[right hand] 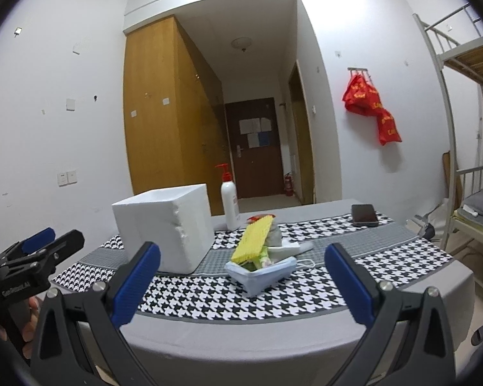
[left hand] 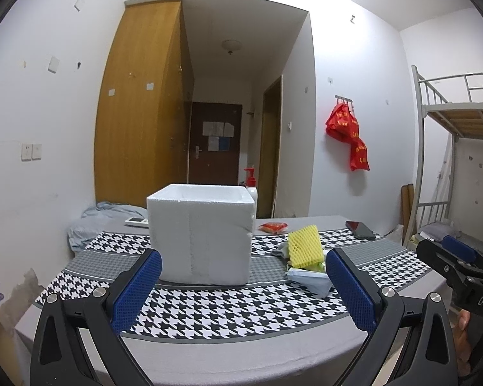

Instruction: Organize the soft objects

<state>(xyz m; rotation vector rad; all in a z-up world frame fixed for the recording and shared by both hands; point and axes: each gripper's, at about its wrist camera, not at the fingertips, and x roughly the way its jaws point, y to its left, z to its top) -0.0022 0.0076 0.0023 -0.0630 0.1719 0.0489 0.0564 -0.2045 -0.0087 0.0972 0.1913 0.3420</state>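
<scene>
On table (left hand: 209,347), foam box (left hand: 201,234) left of soft pile (right hand: 262,257); left gripper (left hand: 243,284) and right gripper (right hand: 241,281) both wide open, empty, near edge.

On the surface (right hand: 306,328) ahead of me, the box (right hand: 164,225) sits left of the heap of soft things (right hand: 260,254); a bottle (right hand: 230,202) stands behind them, a phone (right hand: 364,215) far right.

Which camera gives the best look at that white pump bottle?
The right wrist view: the bottle stands in full sight beside the foam box. In the left wrist view the box hides it except its red pump and shoulder.
</scene>
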